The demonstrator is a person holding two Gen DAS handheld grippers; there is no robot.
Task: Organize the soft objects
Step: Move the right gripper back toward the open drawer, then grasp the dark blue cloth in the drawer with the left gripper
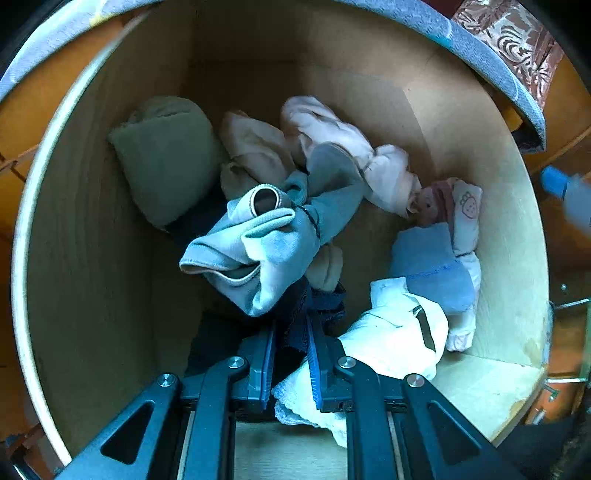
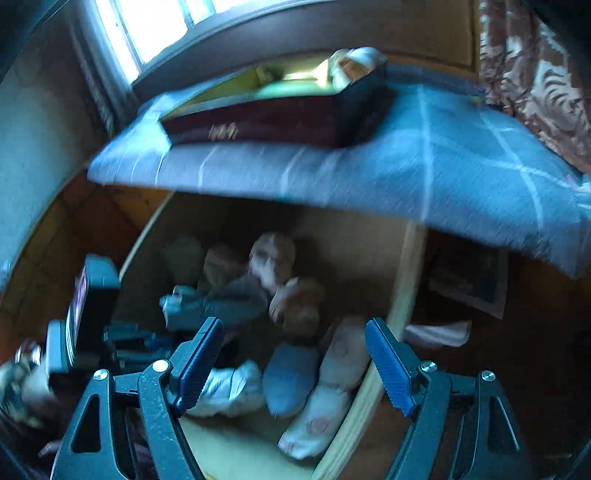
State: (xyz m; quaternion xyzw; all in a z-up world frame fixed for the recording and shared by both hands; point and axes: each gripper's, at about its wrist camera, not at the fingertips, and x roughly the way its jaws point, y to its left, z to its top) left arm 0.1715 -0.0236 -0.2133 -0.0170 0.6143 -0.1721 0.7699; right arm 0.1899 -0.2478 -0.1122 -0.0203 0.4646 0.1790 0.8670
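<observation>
1. A blue-grey cloth with pale check lines (image 2: 424, 166) lies spread over a surface above the wooden drawer.
2. A dark box (image 2: 280, 122) stands on this cloth, its top open.
3. A brown patterned fabric (image 2: 535, 85) hangs at the right.
4. A bright window (image 2: 155, 22) is behind, at the upper left.

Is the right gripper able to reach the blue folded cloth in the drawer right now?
Probably yes: the right gripper is open and empty above the blue folded cloth, and nothing covers the cloth in the open drawer.
</observation>
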